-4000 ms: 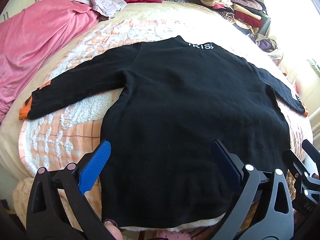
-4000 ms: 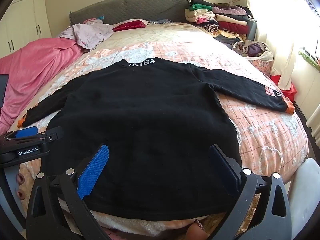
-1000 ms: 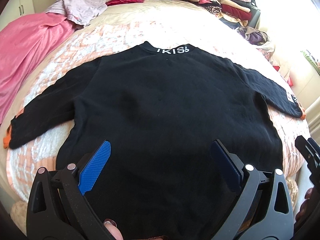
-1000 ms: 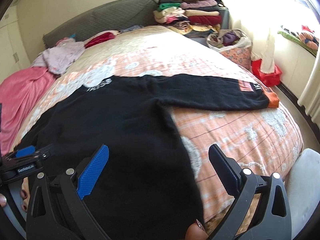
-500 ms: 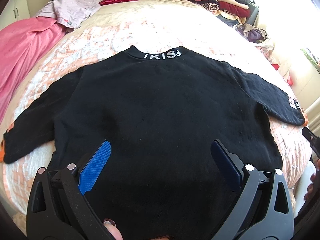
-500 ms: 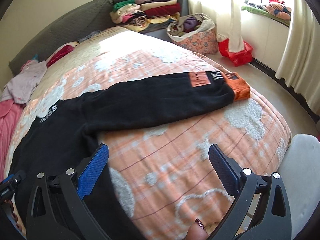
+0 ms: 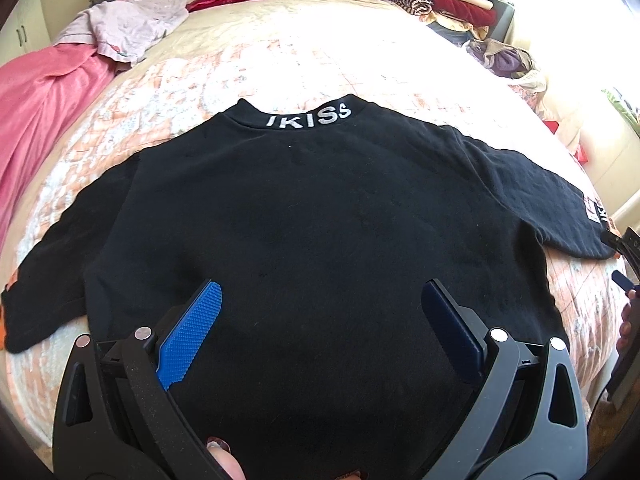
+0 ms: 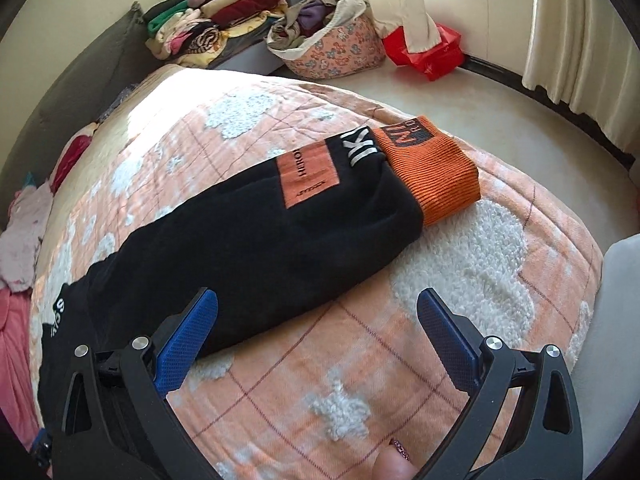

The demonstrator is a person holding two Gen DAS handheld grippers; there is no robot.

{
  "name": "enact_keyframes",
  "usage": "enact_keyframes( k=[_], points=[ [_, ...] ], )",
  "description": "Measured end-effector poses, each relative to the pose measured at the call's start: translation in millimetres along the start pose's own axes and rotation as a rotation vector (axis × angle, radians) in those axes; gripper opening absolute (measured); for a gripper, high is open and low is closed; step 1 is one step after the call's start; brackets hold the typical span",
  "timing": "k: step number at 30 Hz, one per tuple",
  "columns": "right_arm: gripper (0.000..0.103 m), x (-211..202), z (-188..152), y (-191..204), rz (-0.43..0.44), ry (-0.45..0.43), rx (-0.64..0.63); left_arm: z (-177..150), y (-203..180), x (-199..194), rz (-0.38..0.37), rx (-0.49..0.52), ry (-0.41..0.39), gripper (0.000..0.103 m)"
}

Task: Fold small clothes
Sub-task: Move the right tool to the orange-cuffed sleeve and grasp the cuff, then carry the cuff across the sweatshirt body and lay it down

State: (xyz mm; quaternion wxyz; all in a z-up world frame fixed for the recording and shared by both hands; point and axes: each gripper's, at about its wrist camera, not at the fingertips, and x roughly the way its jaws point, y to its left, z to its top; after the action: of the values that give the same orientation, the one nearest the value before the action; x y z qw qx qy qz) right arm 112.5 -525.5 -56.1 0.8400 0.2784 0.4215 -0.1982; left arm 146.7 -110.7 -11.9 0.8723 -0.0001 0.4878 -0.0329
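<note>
A black long-sleeved top [image 7: 312, 216] lies flat, back up, on the bed, with white lettering on its collar [image 7: 308, 117] and both sleeves spread out. My left gripper [image 7: 320, 308] hovers open over the lower body of the top, holding nothing. In the right wrist view the top's right sleeve [image 8: 260, 236] runs toward an orange cuff [image 8: 432, 172] and carries an orange patch [image 8: 308, 174]. My right gripper [image 8: 316, 322] is open just above the quilt, beside the sleeve's near edge. Its tip also shows at the right edge of the left wrist view, near the cuff.
The bed has an orange-and-white quilt [image 8: 440, 280]. A pink blanket [image 7: 44, 96] and loose clothes [image 7: 128, 28] lie at the far left. Stacked folded clothes [image 8: 216, 20], a floral basket [image 8: 332, 52] and a red bag [image 8: 428, 48] stand beyond the bed. Curtains [image 8: 580, 40] hang at right.
My right gripper has swung right and forward from the top's body to the right sleeve and cuff. My left gripper has shifted toward the middle of the top. Both stayed open.
</note>
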Motion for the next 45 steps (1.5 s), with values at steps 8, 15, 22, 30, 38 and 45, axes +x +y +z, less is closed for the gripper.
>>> enact_keyframes(
  k=[8,15,22,30,38,45],
  points=[
    [0.099,22.6,31.0,-29.3,0.028,0.007,0.126,19.0,-4.5,8.7,0.003,-0.003,-0.013,0.094],
    [0.099,36.7,48.7,-36.3,0.033,0.019,0.173,29.1,-10.5,15.9,0.005,0.011,-0.014,0.094],
    [0.067,37.3,57.3,-36.3,-0.003,-0.056,0.198,39.2,-14.2,28.5,0.0,0.012,-0.007,0.094],
    [0.018,22.4,52.1,-41.8,0.138,-0.109,0.208,40.1,-10.2,25.4,-0.052,-0.02,-0.024,0.094],
    [0.016,-27.7,48.1,9.1,0.273,-0.173,0.069,38.0,-3.6,10.2,-0.095,-0.045,-0.035,0.094],
    [0.016,-61.8,38.7,62.9,0.366,-0.174,-0.026,37.3,12.1,-13.1,-0.117,-0.067,-0.075,0.094]
  ],
)
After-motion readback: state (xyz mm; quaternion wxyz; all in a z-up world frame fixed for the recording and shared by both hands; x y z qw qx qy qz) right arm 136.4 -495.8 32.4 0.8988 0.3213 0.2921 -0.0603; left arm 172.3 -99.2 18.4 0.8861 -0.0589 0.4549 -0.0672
